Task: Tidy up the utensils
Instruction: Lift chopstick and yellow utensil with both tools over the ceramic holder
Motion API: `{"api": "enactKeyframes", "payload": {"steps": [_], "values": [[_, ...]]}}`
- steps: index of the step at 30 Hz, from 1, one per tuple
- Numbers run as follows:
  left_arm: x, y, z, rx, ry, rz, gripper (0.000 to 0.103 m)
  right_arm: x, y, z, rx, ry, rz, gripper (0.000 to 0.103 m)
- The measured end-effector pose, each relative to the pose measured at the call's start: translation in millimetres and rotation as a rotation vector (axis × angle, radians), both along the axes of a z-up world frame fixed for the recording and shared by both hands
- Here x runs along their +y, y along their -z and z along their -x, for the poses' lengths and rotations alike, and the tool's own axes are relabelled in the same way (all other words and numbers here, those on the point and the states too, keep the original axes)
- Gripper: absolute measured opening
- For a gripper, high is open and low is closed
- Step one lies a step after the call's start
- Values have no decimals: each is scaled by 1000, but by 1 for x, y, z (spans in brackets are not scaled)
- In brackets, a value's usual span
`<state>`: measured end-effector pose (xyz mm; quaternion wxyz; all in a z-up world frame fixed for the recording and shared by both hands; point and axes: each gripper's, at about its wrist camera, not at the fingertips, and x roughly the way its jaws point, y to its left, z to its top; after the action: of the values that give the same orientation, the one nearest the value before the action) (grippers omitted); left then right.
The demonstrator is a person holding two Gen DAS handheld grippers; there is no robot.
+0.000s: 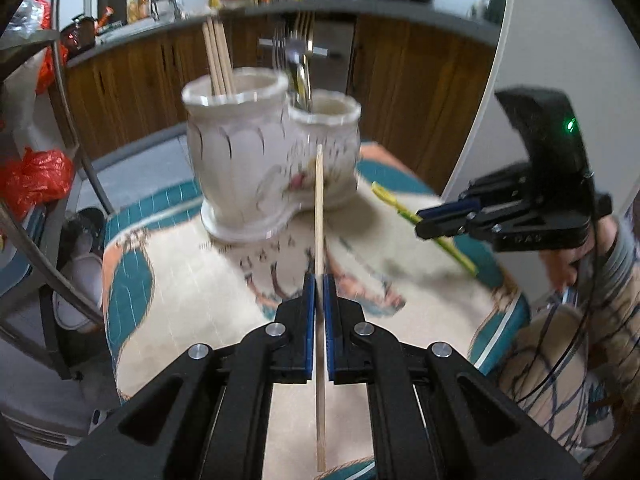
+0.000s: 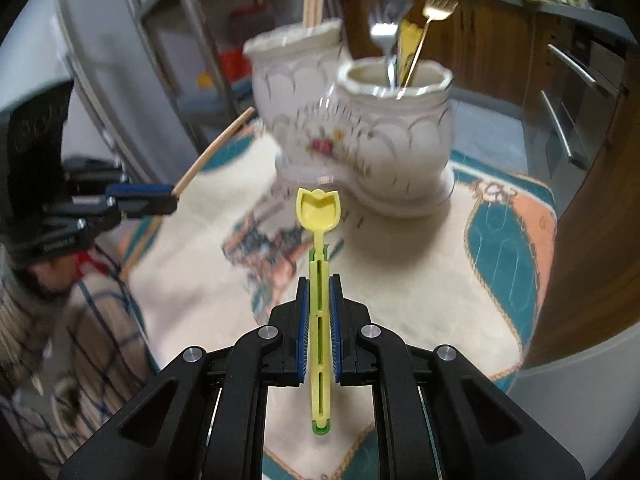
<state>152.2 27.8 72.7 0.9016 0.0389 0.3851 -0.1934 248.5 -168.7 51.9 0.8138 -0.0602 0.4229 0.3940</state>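
My left gripper (image 1: 319,280) is shut on a wooden chopstick (image 1: 319,216) that points toward a white two-cup ceramic utensil holder (image 1: 248,152). The larger cup holds several chopsticks (image 1: 218,56); the smaller cup (image 1: 324,114) holds forks and spoons (image 1: 300,64). My right gripper (image 2: 319,280) is shut on a yellow plastic tulip-shaped spoon (image 2: 318,208), held above the table in front of the holder (image 2: 384,136). The right gripper also shows in the left wrist view (image 1: 424,220), and the left gripper in the right wrist view (image 2: 168,198) with its chopstick (image 2: 212,152).
The holder stands on a table covered by a patterned cream, teal and pink cloth (image 1: 180,292). A metal-framed chair (image 1: 60,92) and orange bags (image 1: 36,178) are at the left. Kitchen cabinets (image 1: 420,92) are behind. A wooden door (image 2: 592,216) stands at the right.
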Motion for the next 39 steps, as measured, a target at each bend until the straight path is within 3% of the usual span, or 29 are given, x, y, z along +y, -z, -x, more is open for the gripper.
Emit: {"api": "enactKeyframes", "payload": {"steps": [5, 10, 17, 31, 39], "values": [[-1, -27, 2, -135, -16, 80, 4, -18, -29, -10, -53, 52, -161, 10], [7, -43, -11, -212, -55, 159, 4, -29, -52, -17, -118, 108, -305, 11], [18, -56, -39, -304, -105, 261, 4, -35, -62, -41, -160, 164, -468, 10], [36, -83, -88, -514, -198, 406, 4, -26, -65, -82, -252, 195, -555, 10], [48, -84, -114, -603, -251, 499, 4, -8, -69, -95, -309, 197, -528, 10]]}}
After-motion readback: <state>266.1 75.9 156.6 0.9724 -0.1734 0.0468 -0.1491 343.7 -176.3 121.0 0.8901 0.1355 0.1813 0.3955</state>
